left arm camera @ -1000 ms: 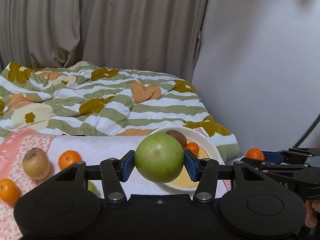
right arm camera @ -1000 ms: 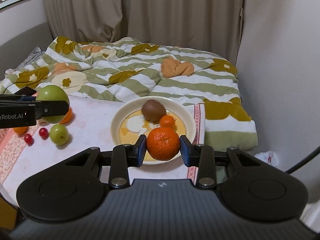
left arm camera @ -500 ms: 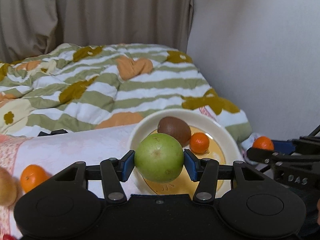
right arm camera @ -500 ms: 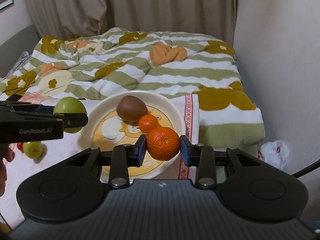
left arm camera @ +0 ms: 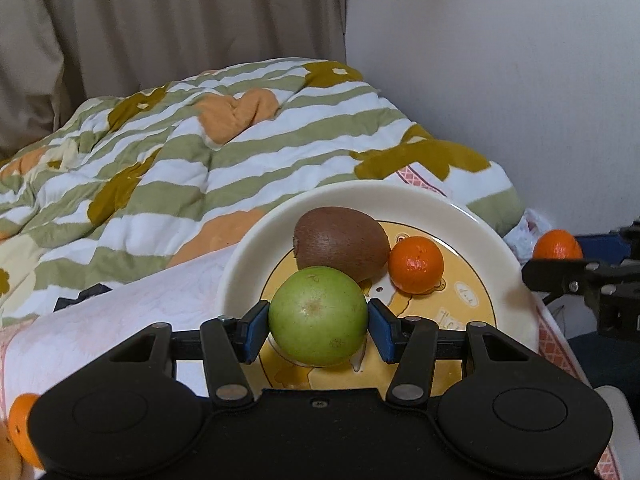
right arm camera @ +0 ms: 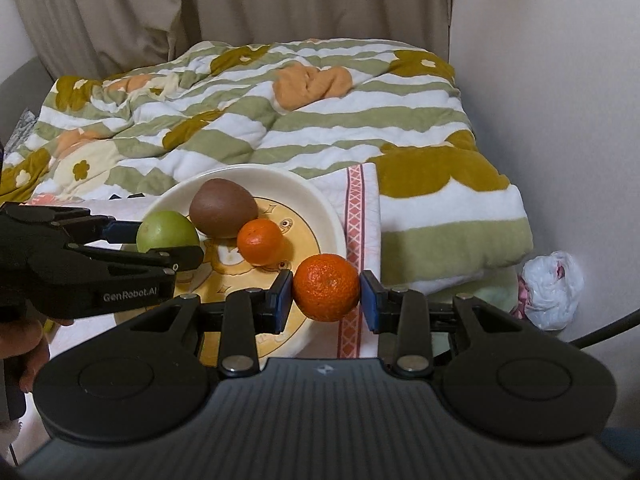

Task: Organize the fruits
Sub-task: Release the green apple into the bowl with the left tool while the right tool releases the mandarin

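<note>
- While your left gripper (left arm camera: 318,322) stays clamped on the green apple (left arm camera: 318,316), you hold it over the near left part of the plate (left arm camera: 256,248), just in front of the kiwi (left arm camera: 340,242).
- Your right gripper (right arm camera: 326,294) is likewise clamped, on a large mandarin (right arm camera: 326,286), which hangs at the plate's near right rim, partly over the pink-bordered cloth (right arm camera: 354,216) under the plate.
- By my reading, the step in hand is delivery: both fruits are about to join the kiwi and the small mandarin (left arm camera: 416,264) already lying on the plate.
- Next, you would lower the apple until it rests on the plate's floor, then part the jaws gently; it is round and could roll against the kiwi.
- Bring the large mandarin further inward before release, or it may drop onto the rim and roll off the table edge.
- Only the left wrist view shows another orange fruit (left arm camera: 20,428) at the table's near left edge, still to be gathered.
- Only the right wrist view shows the white plastic bag (right arm camera: 554,290) on the floor by the wall, and both grippers side by side over the plate.
</note>
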Available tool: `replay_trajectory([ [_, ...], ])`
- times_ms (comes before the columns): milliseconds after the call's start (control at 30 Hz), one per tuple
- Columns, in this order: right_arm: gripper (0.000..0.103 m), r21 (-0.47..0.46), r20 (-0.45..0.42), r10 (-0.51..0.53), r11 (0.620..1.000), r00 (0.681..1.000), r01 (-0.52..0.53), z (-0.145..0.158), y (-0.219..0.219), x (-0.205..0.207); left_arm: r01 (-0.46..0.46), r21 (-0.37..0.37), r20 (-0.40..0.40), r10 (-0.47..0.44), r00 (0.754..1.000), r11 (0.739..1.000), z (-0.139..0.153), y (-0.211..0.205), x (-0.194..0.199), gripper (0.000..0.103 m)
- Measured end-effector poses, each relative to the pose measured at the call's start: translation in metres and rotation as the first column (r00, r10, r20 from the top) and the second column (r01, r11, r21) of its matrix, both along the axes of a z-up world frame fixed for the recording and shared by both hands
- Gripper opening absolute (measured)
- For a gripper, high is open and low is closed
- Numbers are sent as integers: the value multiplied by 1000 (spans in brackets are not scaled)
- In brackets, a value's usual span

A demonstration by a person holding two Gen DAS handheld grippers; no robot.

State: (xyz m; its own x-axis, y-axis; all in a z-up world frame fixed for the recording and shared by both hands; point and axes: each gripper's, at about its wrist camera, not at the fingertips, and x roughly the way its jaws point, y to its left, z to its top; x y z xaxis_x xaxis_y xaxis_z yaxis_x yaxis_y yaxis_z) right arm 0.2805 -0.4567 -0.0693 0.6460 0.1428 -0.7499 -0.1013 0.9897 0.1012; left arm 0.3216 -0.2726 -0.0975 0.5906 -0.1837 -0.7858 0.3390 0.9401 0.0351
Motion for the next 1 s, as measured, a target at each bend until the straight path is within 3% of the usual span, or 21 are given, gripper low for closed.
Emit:
replay_trajectory([
  [33,51,-1,1,-3,1000,1000,3,0,0,1,2,1,-2,-2,1000,1000,-2,-1,1,60],
  [67,51,0,1,-5,1000,1000,5,0,-1,1,7,-2,1,-7,1000,1000,-2,-1,1,78],
  [133,51,5,3,-10,1000,1000,10,1,-2,3,6,-4,26,-6,1000,1000,3,-1,-2,99],
  [167,51,8,6,-12,1000,1000,12,2,-3,3,3,-3,44,-3,999,1000,6,0,-5,101],
  [633,51,20,19,78,997,997,-78,5,18,12,-66,-36,49,67,997,997,30,31,-43,101],
  [1000,51,7,-16,186,983,982,-186,-18,61,26,-164,-57,38,166,985,985,35,61,-63,101],
])
